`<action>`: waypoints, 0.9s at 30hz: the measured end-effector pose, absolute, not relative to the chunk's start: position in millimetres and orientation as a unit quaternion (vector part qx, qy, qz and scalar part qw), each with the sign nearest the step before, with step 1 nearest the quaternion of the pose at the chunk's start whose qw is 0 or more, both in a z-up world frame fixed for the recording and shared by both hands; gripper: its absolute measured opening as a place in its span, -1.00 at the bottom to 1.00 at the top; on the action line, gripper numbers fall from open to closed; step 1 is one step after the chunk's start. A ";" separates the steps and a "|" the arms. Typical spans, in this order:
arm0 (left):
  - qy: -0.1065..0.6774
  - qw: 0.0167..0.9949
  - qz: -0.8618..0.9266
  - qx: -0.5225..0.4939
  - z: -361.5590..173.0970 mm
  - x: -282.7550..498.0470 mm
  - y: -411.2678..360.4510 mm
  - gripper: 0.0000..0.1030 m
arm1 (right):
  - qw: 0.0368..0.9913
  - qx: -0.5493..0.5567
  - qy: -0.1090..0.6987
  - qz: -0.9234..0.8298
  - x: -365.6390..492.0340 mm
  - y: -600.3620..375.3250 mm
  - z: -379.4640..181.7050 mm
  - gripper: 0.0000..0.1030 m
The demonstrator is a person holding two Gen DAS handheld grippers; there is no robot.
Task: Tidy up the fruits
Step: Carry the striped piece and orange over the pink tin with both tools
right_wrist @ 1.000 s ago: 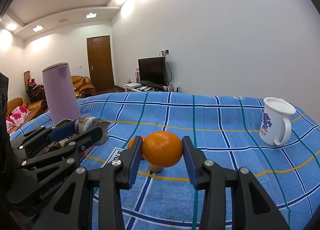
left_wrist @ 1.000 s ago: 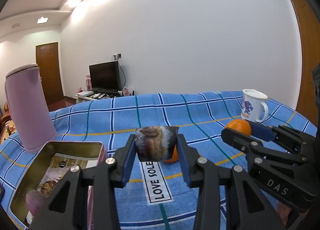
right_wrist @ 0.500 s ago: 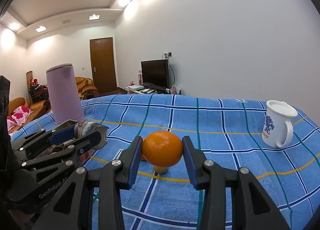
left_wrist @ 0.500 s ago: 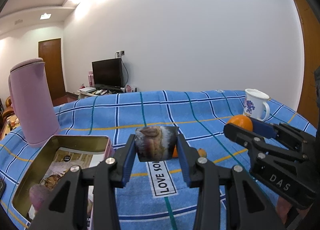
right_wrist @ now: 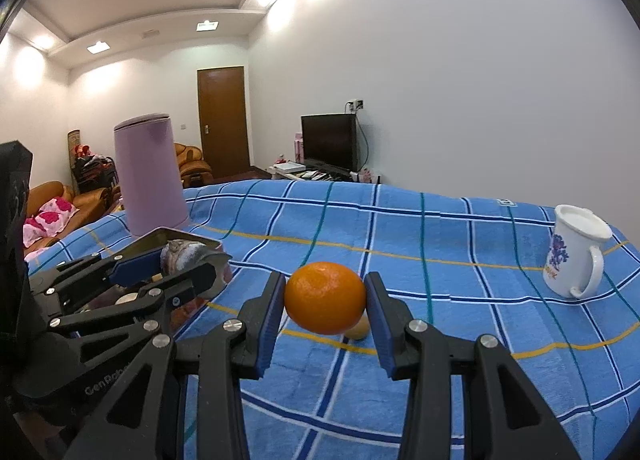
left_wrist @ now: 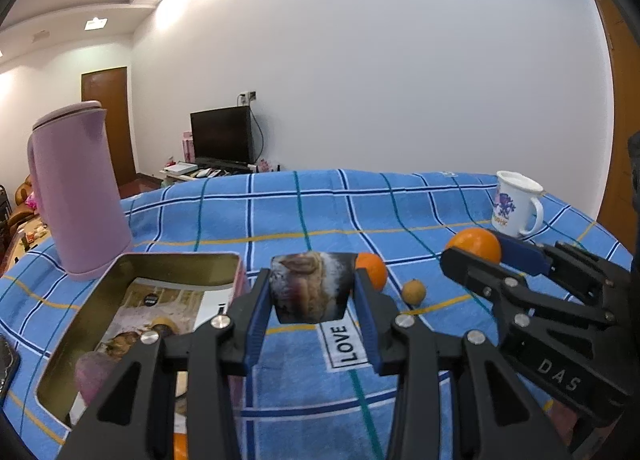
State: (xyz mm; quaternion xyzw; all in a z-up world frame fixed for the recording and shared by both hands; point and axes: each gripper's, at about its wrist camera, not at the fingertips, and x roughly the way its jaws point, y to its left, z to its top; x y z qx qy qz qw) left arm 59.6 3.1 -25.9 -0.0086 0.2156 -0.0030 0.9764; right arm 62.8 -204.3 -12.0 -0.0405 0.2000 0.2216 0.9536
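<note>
Two grippers are each carrying something above the blue checked cloth (left_wrist: 320, 212). Taking the open gold tin (left_wrist: 120, 264) as the landmark, the left gripper (left_wrist: 313, 292) is hovering just beside the tin's right wall, its blue pads pressing on a printed packet (left_wrist: 312, 286) with a mottled brown and white picture on it. The right gripper (right_wrist: 325, 302) is hanging well to the right of the tin and is clamping a large orange (right_wrist: 325, 302) between its pads, clear of the cloth. Beyond the tin's right side a second orange (left_wrist: 372, 270) is sitting on the cloth, half hidden behind the left gripper's right finger, and a small yellowish fruit (left_wrist: 414, 291) is lying just to the right of that. Inside the tin a printed sheet is showing, and a pinkish blurred lump is lying at its near end; what it is cannot be told. A pink jug (left_wrist: 76, 196) is standing upright just behind the tin's far left corner, and a white mug (left_wrist: 516, 204) is standing far to the tin's right, near the cloth's back edge.
</note>
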 end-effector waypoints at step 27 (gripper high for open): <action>0.207 0.977 0.044 -0.028 -20.9 34.1 52.0 -0.20 | 0.932 -0.049 0.215 0.286 50.2 -157.2 -7.6 -0.18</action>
